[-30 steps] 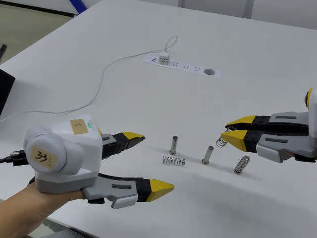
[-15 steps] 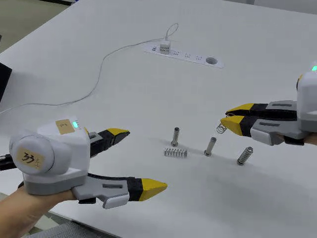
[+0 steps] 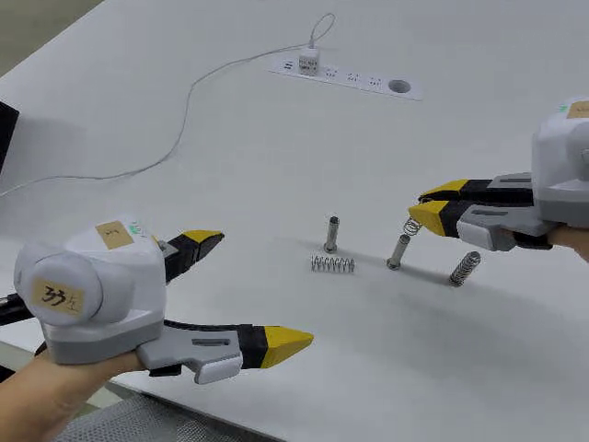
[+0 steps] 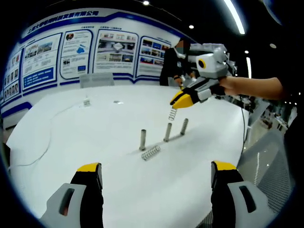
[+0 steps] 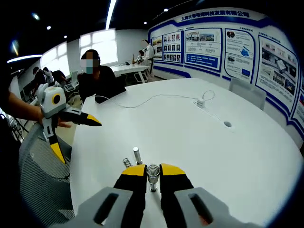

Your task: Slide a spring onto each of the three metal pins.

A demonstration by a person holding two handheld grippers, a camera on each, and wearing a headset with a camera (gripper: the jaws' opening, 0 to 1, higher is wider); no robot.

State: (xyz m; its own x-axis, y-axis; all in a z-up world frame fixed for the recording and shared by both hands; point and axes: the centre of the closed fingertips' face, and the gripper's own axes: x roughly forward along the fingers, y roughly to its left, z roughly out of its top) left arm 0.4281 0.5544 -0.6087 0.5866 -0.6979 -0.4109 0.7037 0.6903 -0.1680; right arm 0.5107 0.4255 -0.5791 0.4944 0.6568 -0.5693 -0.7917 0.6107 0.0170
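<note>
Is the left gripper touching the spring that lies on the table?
Apart: the head view shows bare table between left gripper and lying spring.

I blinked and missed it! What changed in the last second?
The right hand-held gripper, shut on a spring, brought it closer to the top of the middle pin. Unchanged: the left hand-held gripper open, the loose spring lying by the left pin, the fitted spring on the right pin.
</note>
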